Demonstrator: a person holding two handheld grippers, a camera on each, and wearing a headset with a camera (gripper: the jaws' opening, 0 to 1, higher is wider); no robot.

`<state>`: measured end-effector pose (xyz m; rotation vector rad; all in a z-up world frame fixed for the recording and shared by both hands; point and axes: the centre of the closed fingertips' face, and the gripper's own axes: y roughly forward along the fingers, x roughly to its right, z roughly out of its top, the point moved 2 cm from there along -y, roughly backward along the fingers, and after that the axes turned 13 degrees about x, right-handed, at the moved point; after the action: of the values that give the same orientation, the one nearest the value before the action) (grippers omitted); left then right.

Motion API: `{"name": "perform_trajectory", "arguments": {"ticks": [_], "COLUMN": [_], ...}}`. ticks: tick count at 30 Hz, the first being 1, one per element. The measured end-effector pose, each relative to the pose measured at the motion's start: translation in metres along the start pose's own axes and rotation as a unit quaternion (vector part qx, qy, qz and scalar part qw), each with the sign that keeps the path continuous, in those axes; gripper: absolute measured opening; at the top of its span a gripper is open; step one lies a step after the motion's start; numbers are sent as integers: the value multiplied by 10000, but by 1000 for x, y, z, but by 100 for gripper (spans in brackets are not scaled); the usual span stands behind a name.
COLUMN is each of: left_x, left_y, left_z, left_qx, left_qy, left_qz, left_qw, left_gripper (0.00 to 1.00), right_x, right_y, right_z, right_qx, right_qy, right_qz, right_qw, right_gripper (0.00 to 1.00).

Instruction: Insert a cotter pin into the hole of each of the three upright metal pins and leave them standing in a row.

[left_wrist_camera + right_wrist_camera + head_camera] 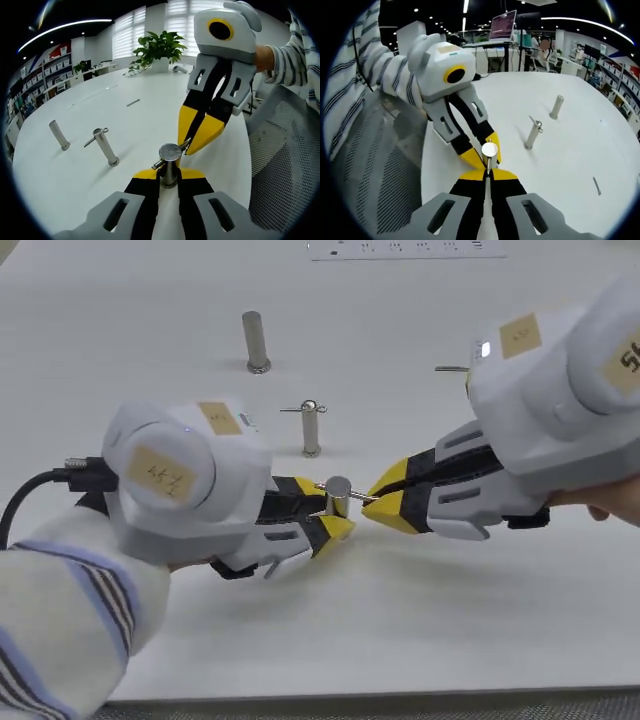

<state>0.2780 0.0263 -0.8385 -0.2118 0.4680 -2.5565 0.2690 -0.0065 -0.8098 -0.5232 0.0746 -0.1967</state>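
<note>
**Steel pin gripped, cotter at its hole**

Tan stickers [160, 476] sit on both gripper housings. I cannot read the scrawled handwriting on them, apart from what looks like a 5 at the right edge of the head view.

My left gripper [328, 508] has its tongs clamped narrow on the near pin [339, 486] and holds it upright. My right gripper [374, 506] has its tongs pressed almost together on a cotter [184, 146]. The cotter meets the near pin just under its cap, and a short stub shows on the pin's other side.

Beyond them the middle pin [311, 430] stands with a fitted cotter [303, 408] across its top. The far pin [256, 340] stands bare. A loose cotter [450, 368] lies on the white table [400, 610], well apart to the right.
</note>
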Motion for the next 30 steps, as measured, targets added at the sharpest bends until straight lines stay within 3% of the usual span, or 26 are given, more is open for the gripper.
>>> {"name": "perform_trajectory", "arguments": {"ticks": [6, 11, 15, 30], "left_x": [0, -2, -1, 0], "left_y": [0, -4, -7, -9], "left_z": [0, -2, -1, -2], "left_qx": [0, -125, -119, -153], "left_qy": [42, 79, 10, -70], "left_qz": [20, 102, 140, 144], "left_qw": [10000, 9998, 9998, 9998], "left_gripper": [12, 14, 14, 13], "right_x": [-1, -1, 1, 1], "right_y": [-6, -17, -21, -12], "right_z": [-7, -11, -5, 2], "right_qx": [-39, -34, 171, 277], "right_qy": [50, 234, 375, 427], "right_qz": [-25, -182, -379, -302], "right_qw": [10000, 9996, 9984, 9982], "right_gripper": [13, 11, 9, 3]}}
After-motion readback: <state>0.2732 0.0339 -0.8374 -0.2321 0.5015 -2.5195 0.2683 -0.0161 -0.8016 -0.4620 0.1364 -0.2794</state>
